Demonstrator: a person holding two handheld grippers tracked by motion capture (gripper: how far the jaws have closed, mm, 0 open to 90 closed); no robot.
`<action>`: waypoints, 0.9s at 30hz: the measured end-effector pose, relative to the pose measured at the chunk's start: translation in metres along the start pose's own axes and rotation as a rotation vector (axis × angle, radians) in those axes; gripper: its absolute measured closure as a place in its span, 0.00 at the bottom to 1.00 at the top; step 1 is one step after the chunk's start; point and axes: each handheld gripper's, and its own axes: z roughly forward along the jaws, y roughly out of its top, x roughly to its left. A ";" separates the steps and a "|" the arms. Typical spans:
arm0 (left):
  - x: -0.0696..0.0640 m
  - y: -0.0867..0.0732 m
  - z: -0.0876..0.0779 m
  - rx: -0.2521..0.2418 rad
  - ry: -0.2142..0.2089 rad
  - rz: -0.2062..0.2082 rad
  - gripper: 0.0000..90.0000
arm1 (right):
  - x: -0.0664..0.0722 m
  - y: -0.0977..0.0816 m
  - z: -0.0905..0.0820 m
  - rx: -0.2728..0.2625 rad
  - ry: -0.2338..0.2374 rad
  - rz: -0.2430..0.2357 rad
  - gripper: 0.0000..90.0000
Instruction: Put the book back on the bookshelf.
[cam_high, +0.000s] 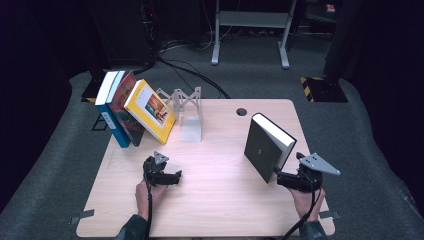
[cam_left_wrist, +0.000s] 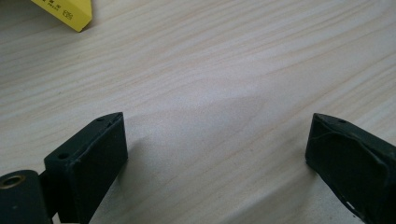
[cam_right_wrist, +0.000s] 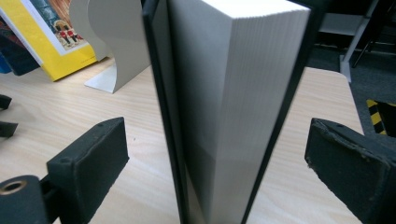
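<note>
Black book (cam_high: 264, 146), white pages; yellow book (cam_high: 149, 111); pale wood table (cam_high: 210, 200)

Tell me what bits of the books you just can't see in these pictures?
- Black book: high view, the cover mark is too small to read; right gripper view, its bottom is cut off by the picture's edge, between the open right hand-held gripper.
- Yellow book: left gripper view, just a corner, cut off at the top edge.
- Blue book and red book: high view, covers hidden by neighbouring books.
</note>
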 end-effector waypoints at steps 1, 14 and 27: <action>0.000 0.000 0.000 0.000 0.000 0.000 0.06 | -0.001 0.002 0.004 0.005 0.003 0.001 0.06; 0.000 0.000 0.000 0.000 -0.001 0.001 0.06 | -0.012 0.010 0.044 0.017 0.056 0.042 0.27; 0.000 0.000 0.000 0.001 -0.002 0.002 0.06 | -0.010 0.006 0.054 0.016 0.091 -0.022 0.58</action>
